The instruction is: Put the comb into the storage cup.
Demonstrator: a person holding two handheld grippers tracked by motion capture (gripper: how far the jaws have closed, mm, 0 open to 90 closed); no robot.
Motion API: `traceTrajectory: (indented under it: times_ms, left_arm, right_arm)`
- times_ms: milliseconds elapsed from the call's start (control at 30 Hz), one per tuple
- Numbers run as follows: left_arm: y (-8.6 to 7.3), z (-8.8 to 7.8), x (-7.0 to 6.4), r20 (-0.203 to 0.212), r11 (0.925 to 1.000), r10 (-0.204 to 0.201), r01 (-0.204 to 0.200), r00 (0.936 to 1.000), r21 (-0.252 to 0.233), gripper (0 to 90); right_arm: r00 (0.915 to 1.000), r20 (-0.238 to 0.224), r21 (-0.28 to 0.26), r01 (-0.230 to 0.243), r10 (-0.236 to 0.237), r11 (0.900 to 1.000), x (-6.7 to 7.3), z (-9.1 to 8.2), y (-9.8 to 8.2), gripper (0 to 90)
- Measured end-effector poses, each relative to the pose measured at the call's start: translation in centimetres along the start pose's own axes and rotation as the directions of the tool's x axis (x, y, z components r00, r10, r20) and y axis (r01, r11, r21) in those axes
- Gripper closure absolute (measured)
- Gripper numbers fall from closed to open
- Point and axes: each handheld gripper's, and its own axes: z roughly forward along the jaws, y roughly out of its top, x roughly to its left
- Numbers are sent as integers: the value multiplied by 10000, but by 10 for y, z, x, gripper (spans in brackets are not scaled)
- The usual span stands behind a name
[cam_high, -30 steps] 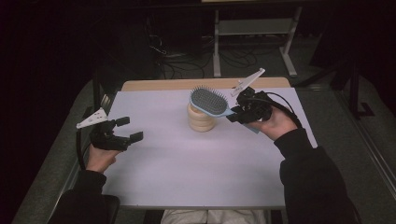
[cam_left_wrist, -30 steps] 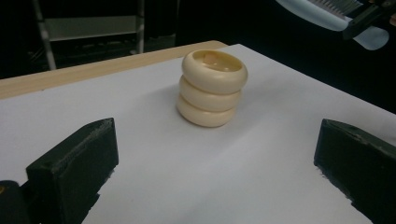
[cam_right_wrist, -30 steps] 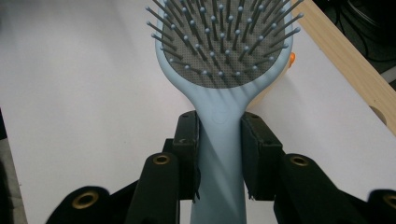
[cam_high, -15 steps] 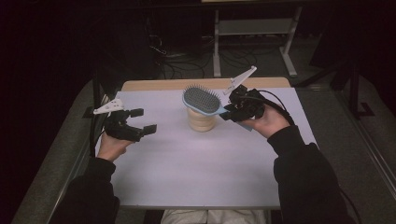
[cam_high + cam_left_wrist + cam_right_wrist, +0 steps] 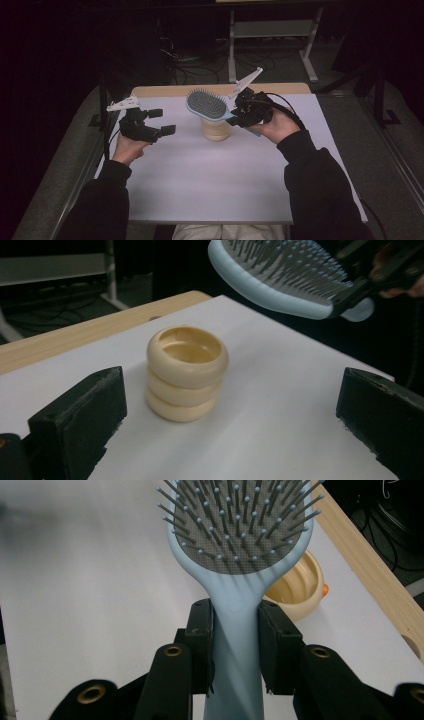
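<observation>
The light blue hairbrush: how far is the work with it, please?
Done: the right tongs are shut on the handle of the light blue plastic hairbrush, lifted off the table. In hand: its head hangs above the cream ribbed cup. The open left tongs hover beside the cup. Left, probably: putting the brush in the cup.

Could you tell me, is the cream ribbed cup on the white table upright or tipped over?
Upright: the cream ribbed cup stands on its base, its open mouth facing up.

Hairbrush (image 5: 206, 104) overhangs the ringed cup (image 5: 216, 129); white mat (image 5: 210, 185) around lies open
</observation>
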Motion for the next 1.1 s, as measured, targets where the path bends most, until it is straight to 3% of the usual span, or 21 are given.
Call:
traceTrajectory:
  times_ms: [167,367,467,700,967,1100]
  left_arm:
    - [5,6,-2,288,9997,-229,232,9993,-113,0]
    - [12,13,-1,571,9960,-861,873,9947,-188,0]
    - [14,18,-3,508,9962,-874,873,9949,25,0]
    - [21,31,-5,737,9934,-1129,1139,9909,-100,0]
    - [31,44,-7,1647,9764,-1928,2057,9673,-652,0]
    - [36,48,-9,1626,9695,-2115,2279,9638,-900,0]
  right_arm:
    - [10000,-37,8,87,-87,10000,2,4,5,685]
    - [9999,-45,-22,111,-111,9999,2,7,8,685]
    - [9999,-53,-72,106,-106,9999,2,7,9,685]
    - [9999,-20,-150,143,-143,9998,1,9,9,684]
    - [9998,61,-216,187,-186,9996,1,12,10,684]
    - [9998,82,-312,177,-174,9994,1,13,10,684]
